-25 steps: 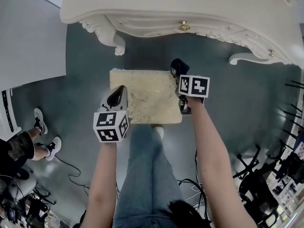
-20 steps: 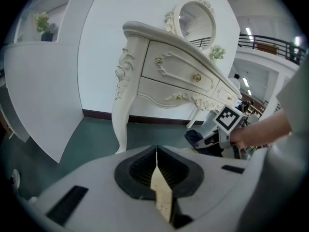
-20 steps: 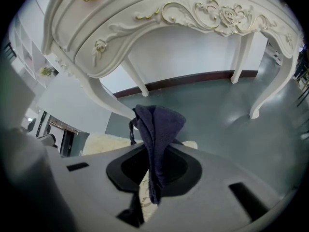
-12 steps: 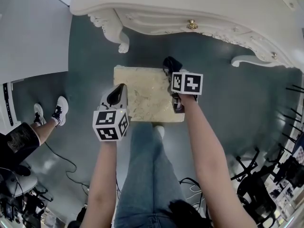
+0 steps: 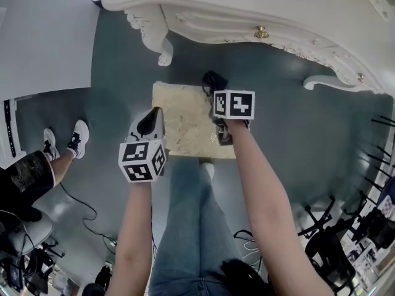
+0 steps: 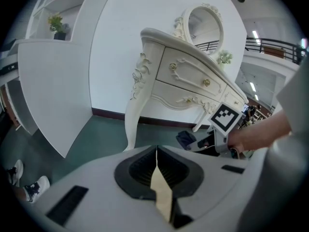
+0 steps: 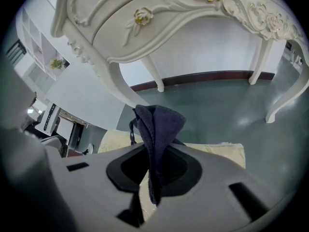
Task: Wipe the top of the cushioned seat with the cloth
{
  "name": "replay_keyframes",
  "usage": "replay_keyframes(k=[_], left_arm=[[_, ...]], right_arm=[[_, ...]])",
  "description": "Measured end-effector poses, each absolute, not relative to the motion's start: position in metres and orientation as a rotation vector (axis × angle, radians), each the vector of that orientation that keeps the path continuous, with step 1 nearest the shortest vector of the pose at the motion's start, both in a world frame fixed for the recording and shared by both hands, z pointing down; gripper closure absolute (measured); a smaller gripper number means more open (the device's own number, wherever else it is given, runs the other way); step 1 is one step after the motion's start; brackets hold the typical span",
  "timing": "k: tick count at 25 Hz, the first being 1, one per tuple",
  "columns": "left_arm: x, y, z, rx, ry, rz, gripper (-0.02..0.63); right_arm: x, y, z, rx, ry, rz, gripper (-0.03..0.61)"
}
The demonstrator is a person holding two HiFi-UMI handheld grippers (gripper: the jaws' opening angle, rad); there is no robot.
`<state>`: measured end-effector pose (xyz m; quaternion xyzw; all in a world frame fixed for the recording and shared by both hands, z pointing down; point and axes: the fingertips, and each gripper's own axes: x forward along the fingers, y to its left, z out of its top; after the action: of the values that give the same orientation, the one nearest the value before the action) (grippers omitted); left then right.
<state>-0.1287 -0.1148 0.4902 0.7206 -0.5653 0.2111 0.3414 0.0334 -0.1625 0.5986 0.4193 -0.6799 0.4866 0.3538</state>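
Dark cloth [image 7: 157, 124] is hanging pinched between the right gripper's [image 7: 152, 175] jaws, over the far right part of the cushioned seat [image 5: 182, 119]. Left gripper [image 5: 148, 126] is hovering at the seat's left edge, jaws together on nothing. Dressing table [image 5: 259, 8] is standing just beyond the seat.

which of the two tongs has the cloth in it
The right tongs: they are shut on the dark blue cloth, over the seat. The left tongs are shut with nothing between them.
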Motion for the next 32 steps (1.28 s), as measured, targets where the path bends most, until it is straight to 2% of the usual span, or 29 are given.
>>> replay_keyframes(k=[32], left_arm=[[-0.193,-0.089,0.499,1.774,-1.544,0.544,0.607]], right_arm=[[-0.121,-0.160,0.597,0.865,-1.886,1.233,0.540]])
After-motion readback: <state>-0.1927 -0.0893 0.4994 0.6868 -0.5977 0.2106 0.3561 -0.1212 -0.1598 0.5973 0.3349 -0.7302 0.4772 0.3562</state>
